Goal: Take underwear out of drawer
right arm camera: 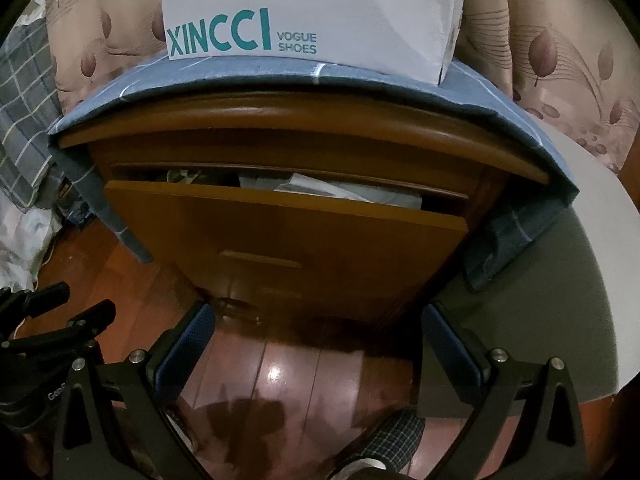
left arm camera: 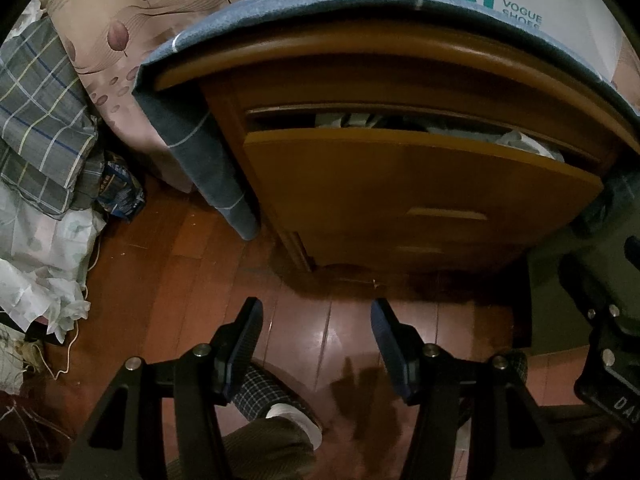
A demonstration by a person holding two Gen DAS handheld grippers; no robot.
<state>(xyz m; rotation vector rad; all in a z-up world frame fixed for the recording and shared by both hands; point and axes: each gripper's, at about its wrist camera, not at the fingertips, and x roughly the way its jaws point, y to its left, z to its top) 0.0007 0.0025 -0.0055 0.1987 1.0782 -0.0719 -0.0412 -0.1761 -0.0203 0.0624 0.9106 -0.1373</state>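
Note:
A wooden nightstand has its top drawer [left arm camera: 420,184] [right arm camera: 280,220] pulled out a little. Folded clothes show in the gap, among them a pale piece [left arm camera: 520,140] [right arm camera: 340,190]; I cannot tell which of them is underwear. My left gripper [left arm camera: 316,320] hangs open over the floor in front of the drawer, below its front, with nothing between its fingers. My right gripper [right arm camera: 316,316] is also open and empty, at about the same distance from the drawer. Each gripper's black body shows at the edge of the other's view.
A white shoe box [right arm camera: 312,12] stands on a blue cloth [right arm camera: 260,72] that covers the nightstand top. A leaf-print bedsheet [left arm camera: 120,20] and plaid fabric [left arm camera: 40,112] lie to the left, a grey cushioned seat [right arm camera: 540,300] to the right. A person's plaid slippers [left arm camera: 264,392] stand on the wooden floor.

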